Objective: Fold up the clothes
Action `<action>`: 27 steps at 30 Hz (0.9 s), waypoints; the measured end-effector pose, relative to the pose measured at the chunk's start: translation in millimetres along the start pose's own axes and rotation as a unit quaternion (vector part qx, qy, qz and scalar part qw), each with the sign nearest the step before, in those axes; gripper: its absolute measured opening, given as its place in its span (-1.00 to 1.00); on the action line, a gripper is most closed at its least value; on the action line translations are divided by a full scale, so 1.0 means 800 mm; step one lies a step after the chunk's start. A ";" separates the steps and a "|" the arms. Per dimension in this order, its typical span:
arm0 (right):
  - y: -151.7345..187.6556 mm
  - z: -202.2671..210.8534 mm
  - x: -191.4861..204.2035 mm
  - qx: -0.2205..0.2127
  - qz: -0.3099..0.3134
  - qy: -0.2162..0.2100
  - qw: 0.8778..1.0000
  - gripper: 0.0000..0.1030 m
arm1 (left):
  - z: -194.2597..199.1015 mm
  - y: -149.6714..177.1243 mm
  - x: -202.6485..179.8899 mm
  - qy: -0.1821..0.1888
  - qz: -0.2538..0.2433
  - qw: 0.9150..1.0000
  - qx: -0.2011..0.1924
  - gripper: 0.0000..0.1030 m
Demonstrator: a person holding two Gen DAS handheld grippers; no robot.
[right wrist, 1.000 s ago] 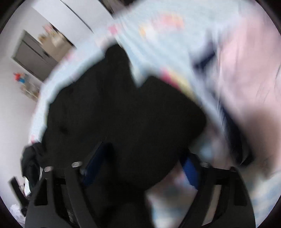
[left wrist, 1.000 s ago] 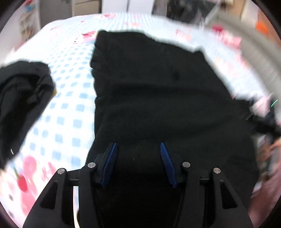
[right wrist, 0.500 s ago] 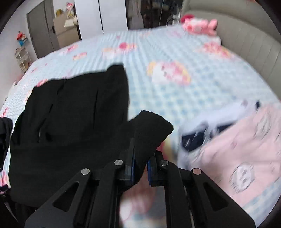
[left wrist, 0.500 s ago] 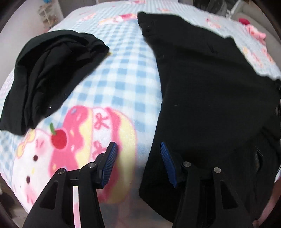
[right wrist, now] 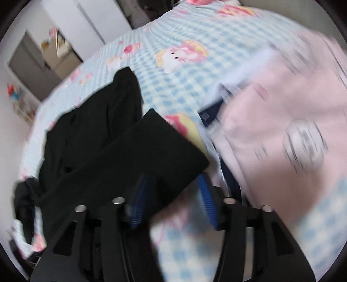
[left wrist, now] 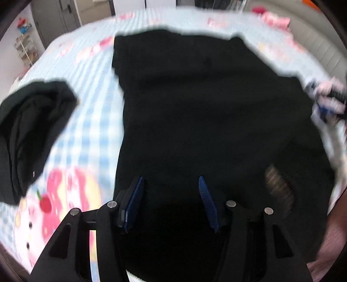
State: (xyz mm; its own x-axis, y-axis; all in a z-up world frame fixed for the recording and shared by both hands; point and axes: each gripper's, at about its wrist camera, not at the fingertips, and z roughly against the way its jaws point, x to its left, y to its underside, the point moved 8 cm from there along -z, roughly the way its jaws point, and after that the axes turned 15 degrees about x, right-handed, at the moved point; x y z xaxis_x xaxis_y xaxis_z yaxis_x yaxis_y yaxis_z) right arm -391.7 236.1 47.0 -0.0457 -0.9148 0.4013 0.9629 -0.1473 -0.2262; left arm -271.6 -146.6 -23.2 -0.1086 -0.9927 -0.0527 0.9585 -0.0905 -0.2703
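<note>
A black garment [left wrist: 206, 104] lies spread on the blue checked bedsheet [left wrist: 95, 112]. My left gripper [left wrist: 171, 180] hovers over its near part, open, with nothing pinched between the blue pads [left wrist: 134, 201]. In the right wrist view the same black garment [right wrist: 91, 134] has a flap [right wrist: 156, 151] folded across toward me. The flap's near edge lies between the fingers of my right gripper [right wrist: 173, 180]. Its jaws are opening and the pads [right wrist: 207, 199] stand clear of the cloth. The picture is blurred.
A second black garment [left wrist: 32, 134] lies bundled on the left of the bed. A pink garment [right wrist: 282, 130] with a navy piece [right wrist: 208, 112] beside it lies to the right. A pink plush toy [left wrist: 275, 19] sits at the far edge; cupboards [right wrist: 36, 65] stand beyond.
My right gripper was shut on the black flap's edge half a second ago; its jaws now stand apart. My left gripper swung from the garment's left edge back over the garment.
</note>
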 end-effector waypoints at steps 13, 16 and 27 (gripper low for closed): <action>-0.032 -0.077 0.001 0.020 -0.063 -0.033 0.997 -0.43 | -0.041 -0.019 -0.032 0.082 0.064 0.994 0.033 0.11; -0.047 -0.036 0.042 -0.032 0.010 -0.003 0.999 -0.73 | -0.025 -0.021 -0.009 0.080 0.068 0.994 0.016 0.11; 0.079 -0.079 0.331 0.067 0.280 -0.124 0.950 -0.78 | 0.019 -0.032 0.058 0.291 0.212 0.931 -0.059 0.12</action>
State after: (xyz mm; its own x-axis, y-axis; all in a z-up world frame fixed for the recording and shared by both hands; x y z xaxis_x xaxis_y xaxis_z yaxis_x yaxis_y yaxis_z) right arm -359.8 -39.1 82.8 0.5320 -0.7161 0.4518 0.8434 0.4007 -0.3581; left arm -297.4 -191.7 -4.4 0.1155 -0.7222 -0.6819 0.9158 0.3434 -0.2086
